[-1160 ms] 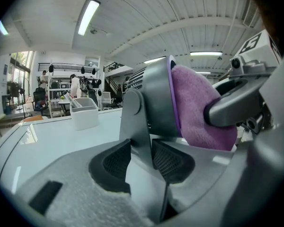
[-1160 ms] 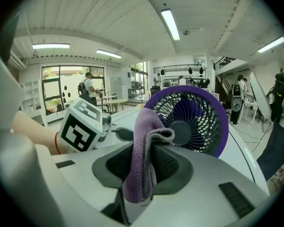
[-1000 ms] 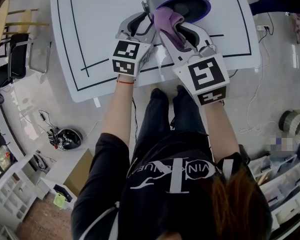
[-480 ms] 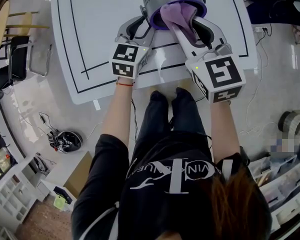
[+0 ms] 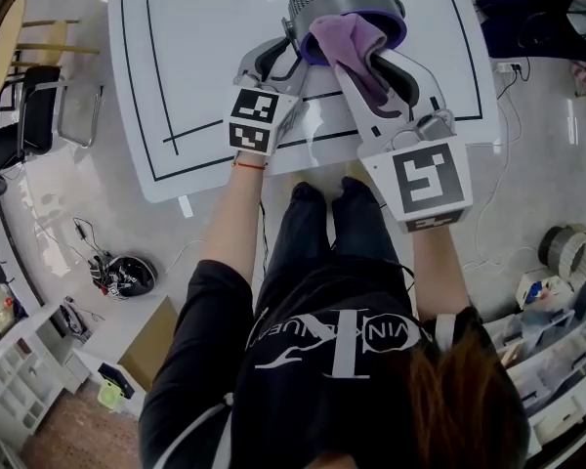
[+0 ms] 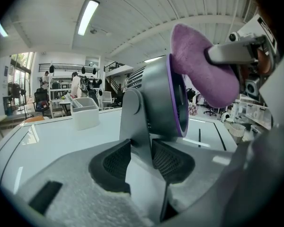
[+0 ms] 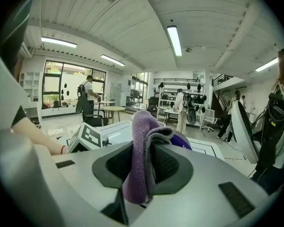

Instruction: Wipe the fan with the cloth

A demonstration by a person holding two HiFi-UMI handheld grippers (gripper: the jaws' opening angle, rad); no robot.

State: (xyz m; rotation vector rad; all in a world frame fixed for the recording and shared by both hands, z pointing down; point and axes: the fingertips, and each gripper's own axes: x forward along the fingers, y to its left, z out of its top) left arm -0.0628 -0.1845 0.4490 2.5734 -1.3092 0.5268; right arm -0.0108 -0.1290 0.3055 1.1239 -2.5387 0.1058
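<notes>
fan (image 5: pixel 344 3) grey with a purple ring (image 5: pixel 397 29), at the far middle of the white table (image 5: pixel 205 66), head tipped so the ring faces back toward the person. purple cloth (image 5: pixel 344 39) lies on the ring's near rim, touching it. right gripper (image 5: pixel 359 59) jaws narrow, clamped on a fold of the cloth, pointing straight at the fan, so the fan lies dead ahead of the tool. left gripper (image 5: pixel 291 49) on the fan's left side, jaws mid-width, pads pressed on the grey stand (image 6: pixel 136 124), bracing it. right hand is the wiping one; likely next stroke runs along the ring's curve, sideways to where the gripper points.
</notes>
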